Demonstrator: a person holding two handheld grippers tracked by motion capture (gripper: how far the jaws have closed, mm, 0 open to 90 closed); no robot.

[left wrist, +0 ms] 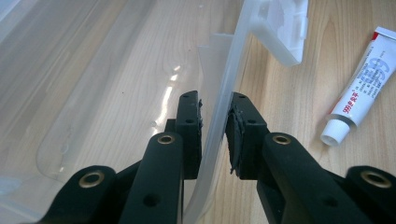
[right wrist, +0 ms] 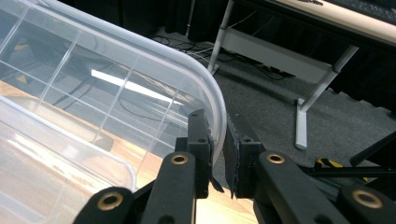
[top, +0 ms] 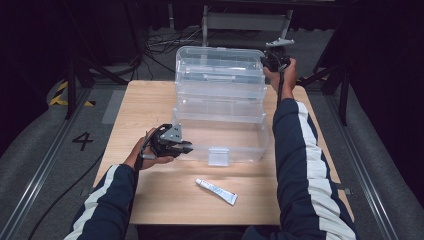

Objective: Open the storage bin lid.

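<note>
The left gripper [left wrist: 215, 135] is pinching the clear box's front wall [left wrist: 223, 93], the right gripper [right wrist: 218, 154] its raised lid [right wrist: 205, 88] — a loose pinch might be letting the lid drop.

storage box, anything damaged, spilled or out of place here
Nothing stands out. The clear storage box sits open and looks intact; the left gripper grips its front wall, the right gripper its raised lid. A capped tube lies on the table, nothing spilled.
</note>
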